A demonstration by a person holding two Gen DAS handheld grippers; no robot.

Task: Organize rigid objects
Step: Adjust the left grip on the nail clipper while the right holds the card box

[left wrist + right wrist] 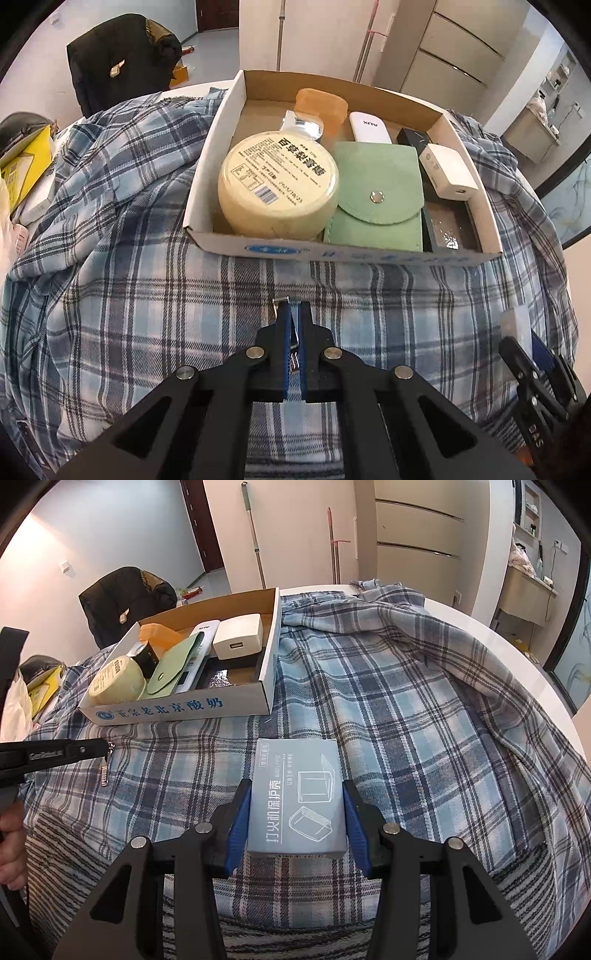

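Now, with left gripper (pixel 294 325) jaws pinched on the nail clipper (pixel 105 766), carry it over the cardboard box (pixel 369 254) wall. Then drop it gently beside the green pouch (pixel 376 195); right gripper (pixel 297 805) jaws holding the lighter-case box (pixel 297 794).

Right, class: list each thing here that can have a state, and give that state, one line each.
Left gripper: shut on a small metal clip.
Right gripper: shut on a grey box.
Cardboard tray: open-topped, nearly full.
Green pouch: snapped shut, lying in the tray.
Round tub: lidded, lying tilted.
White charger: unplugged, resting on a black case.
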